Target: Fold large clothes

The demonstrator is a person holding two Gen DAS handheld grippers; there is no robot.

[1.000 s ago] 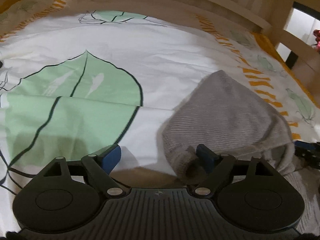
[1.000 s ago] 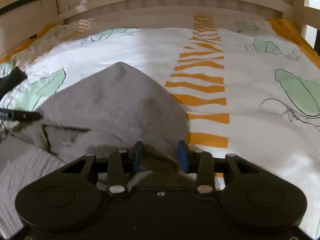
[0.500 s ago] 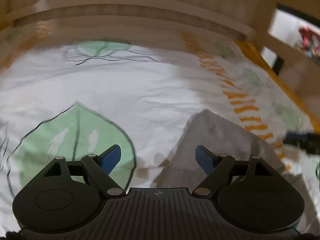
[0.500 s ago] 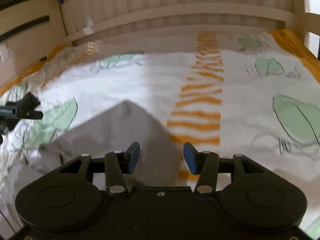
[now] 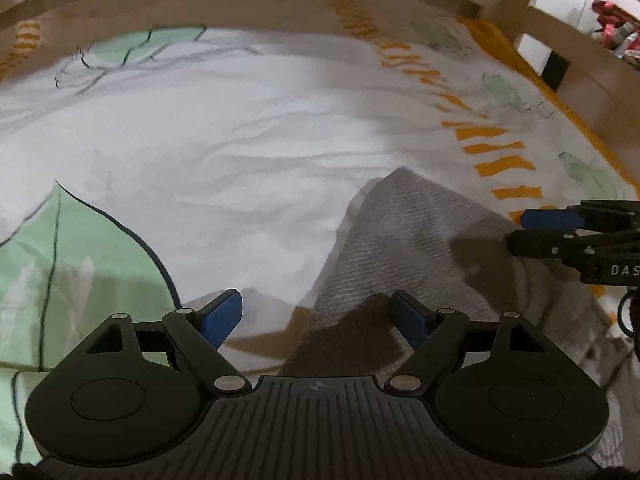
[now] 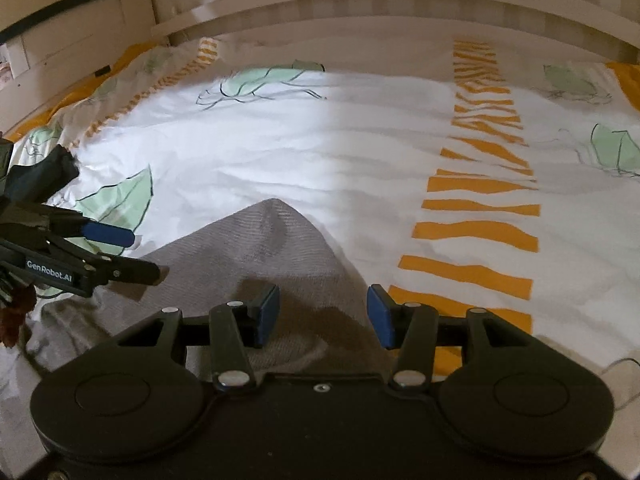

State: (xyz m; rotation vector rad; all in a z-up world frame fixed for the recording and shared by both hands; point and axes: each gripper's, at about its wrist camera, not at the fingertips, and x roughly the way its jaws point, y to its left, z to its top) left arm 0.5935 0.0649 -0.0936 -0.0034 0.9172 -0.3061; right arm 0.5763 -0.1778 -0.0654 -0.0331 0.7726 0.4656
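A grey ribbed garment lies on the bed, its far end drawn up to a point. My left gripper hovers open over the garment's left edge, nothing between its blue pads. It also shows in the right wrist view as the left gripper, jaws apart above the cloth. My right gripper is open over the garment's right side, its pads clear of the fabric. In the left wrist view the right gripper reaches in from the right edge.
The bed is covered by a white duvet with green leaves and an orange striped band. A wooden bed rail runs along the far side. A dark cloth lies at the left edge.
Both grippers pulled back from the garment, so its point now sits farther ahead. The right jaws widened off the fold they were around. The left jaws stayed wide.
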